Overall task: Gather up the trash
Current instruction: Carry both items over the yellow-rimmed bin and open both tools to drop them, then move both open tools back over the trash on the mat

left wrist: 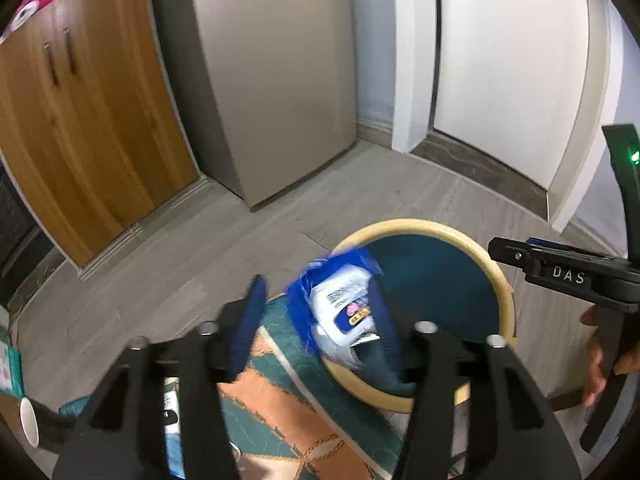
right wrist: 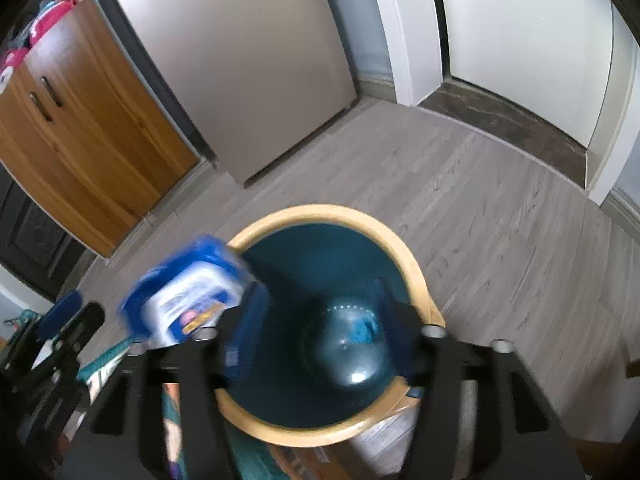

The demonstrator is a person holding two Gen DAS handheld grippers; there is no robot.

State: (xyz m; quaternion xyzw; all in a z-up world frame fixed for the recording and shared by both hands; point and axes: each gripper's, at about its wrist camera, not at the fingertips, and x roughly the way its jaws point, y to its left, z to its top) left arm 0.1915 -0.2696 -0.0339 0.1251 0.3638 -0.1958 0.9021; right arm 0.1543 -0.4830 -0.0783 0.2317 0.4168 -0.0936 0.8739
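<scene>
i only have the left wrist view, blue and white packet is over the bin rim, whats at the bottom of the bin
Observer: In the right wrist view a glossy teal bag lies at the bottom of the bin.
Operator: is the right gripper holding anything
Observer: No, the right gripper is open with nothing between its fingers.
Operator: where is the packet from there
Observer: The packet is left of the right gripper's left finger, blurred, at the bin's left rim.

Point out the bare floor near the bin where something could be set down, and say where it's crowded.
Free: the grey plank floor beyond and right of the bin, up to the white door, and the strip between bin and fridge. Crowded: the patterned rug side, where the blue packet sits at the rim.
</scene>
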